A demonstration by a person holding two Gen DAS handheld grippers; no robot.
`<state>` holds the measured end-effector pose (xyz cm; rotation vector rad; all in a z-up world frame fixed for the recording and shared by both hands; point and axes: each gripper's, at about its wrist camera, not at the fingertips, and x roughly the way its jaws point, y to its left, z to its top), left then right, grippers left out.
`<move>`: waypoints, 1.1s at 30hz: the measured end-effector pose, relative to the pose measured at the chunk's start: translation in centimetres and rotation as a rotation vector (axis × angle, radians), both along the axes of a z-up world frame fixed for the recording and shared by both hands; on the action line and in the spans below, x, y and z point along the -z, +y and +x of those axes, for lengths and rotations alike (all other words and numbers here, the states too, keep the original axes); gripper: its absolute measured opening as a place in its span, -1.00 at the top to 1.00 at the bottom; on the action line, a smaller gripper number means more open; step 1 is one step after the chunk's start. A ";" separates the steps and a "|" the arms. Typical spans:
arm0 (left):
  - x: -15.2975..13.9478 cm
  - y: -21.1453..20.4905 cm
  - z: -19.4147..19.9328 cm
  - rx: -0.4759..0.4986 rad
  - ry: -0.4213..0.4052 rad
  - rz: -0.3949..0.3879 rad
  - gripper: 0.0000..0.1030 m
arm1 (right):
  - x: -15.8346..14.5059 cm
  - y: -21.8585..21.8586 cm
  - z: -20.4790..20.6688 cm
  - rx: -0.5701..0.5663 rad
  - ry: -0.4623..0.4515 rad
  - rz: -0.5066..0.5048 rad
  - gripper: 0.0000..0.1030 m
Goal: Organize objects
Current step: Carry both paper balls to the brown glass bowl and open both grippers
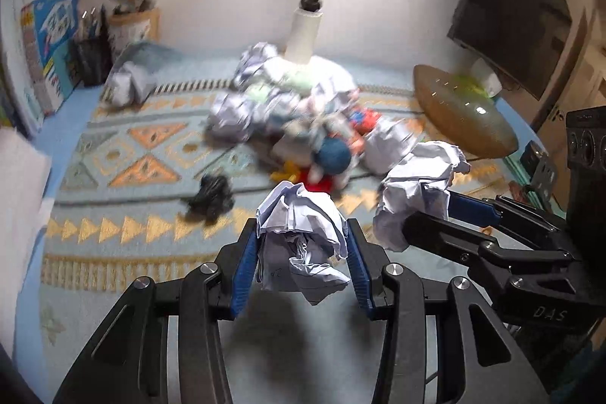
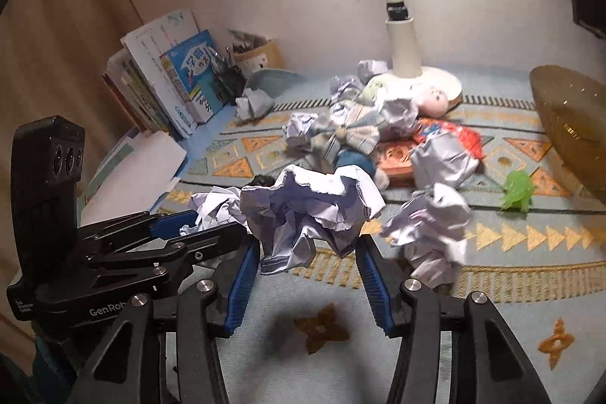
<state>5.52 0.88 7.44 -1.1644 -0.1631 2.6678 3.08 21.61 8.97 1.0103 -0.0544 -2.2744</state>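
My left gripper is shut on a crumpled white paper ball and holds it above the patterned mat. My right gripper is shut on another crumpled paper ball, also lifted; it shows at the right of the left wrist view. The two grippers are side by side. A pile of crumpled papers, cloth and small toys lies mid-mat by the lamp base. A loose paper ball lies to the right of my right gripper.
A white desk lamp stands at the back. An amber glass bowl sits at the right. Books and a pen holder line the left wall. A green toy and a black object lie on the mat.
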 end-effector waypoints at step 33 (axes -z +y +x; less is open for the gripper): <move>-2.3 26.1 -18.8 0.351 0.011 0.121 -0.27 | -2.2 26.3 -13.8 0.737 -0.085 0.069 -0.36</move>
